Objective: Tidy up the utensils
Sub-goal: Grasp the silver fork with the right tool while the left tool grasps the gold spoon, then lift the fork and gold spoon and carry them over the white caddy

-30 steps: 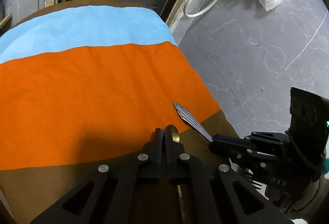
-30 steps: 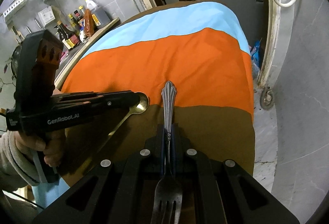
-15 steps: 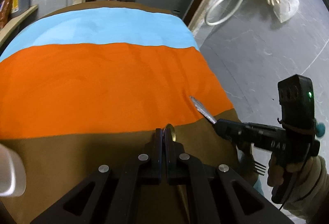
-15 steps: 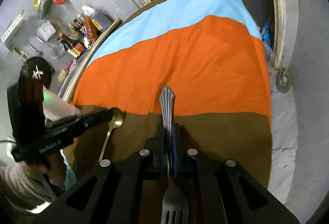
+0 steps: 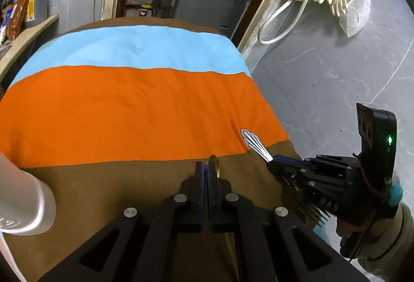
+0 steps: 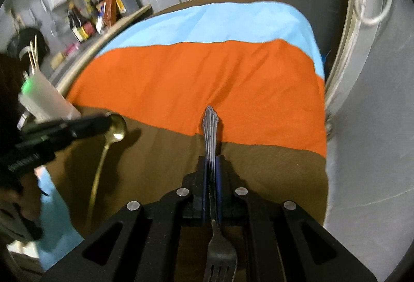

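Note:
My left gripper (image 5: 206, 168) is shut on a gold spoon (image 5: 214, 164); only the bowl's edge pokes out past the fingertips. In the right wrist view the gold spoon (image 6: 115, 127) hangs from the left gripper (image 6: 104, 120), handle trailing down toward me. My right gripper (image 6: 211, 160) is shut on a silver fork (image 6: 210, 132), patterned handle forward, tines back under the camera. From the left wrist view the fork (image 5: 253, 143) sticks out of the right gripper (image 5: 271, 160). Both hover over the striped cloth (image 5: 129, 106).
A white cylindrical holder (image 5: 23, 204) stands at the left edge; the same holder (image 6: 44, 98) holds thin sticks. Bottles (image 6: 85, 21) crowd a shelf at the back left. A grey cabinet (image 5: 204, 8) and a white hose (image 5: 279, 21) lie beyond the table's far right.
Both grippers have drifted left over the cloth and apart from each other, utensils still held. The white holder has come into view at the left edge.

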{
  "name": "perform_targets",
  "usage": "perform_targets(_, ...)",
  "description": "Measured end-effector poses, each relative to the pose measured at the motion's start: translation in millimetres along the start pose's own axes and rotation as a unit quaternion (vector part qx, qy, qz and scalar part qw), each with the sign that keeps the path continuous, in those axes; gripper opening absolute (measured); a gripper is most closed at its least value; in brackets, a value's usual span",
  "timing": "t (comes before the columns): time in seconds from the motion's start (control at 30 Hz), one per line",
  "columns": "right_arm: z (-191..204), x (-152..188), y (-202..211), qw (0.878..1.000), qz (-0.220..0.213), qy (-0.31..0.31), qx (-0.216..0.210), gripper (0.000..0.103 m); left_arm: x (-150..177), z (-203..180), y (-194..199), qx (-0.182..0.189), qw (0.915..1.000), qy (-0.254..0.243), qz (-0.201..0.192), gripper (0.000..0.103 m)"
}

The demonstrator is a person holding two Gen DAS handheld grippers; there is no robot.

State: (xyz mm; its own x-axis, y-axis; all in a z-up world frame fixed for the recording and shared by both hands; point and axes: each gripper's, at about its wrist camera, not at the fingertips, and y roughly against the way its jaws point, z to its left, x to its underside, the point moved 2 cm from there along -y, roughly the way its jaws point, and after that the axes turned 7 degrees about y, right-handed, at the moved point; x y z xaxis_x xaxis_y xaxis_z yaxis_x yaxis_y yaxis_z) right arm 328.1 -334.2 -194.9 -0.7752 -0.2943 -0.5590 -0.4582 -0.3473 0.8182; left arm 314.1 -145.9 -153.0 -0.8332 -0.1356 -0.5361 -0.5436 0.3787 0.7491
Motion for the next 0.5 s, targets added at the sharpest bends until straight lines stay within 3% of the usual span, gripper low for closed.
perform_targets(0.1, 21.9, -1.5, 5.3, 0.999, 0.002, 0.026, 0.039, 0.002, 1.3, 0.5, 10.1, 0.002, 1.0000, -0.003, -0.004, 0.002)
perform_targets(0.37, 54.4, 5.8, 18.7, 0.997, 0.008, 0.037, 0.062, 0.002, 4.5, 6.2, 38.1, 0.014, 0.9995, -0.015, -0.025, 0.002)
perform_targets(0.43, 50.5, 11.7, 30.0, 0.997, -0.007, 0.028, 0.065, 0.002, 5.2, 6.6, 49.2, 0.017, 0.9990, -0.018, -0.037, 0.002)
perform_targets(0.5, 51.7, 12.6, 49.6, 0.997, -0.049, 0.007, 0.054, 0.002, 6.3, 8.2, 59.7, 0.021, 0.9982, -0.023, -0.051, 0.002)
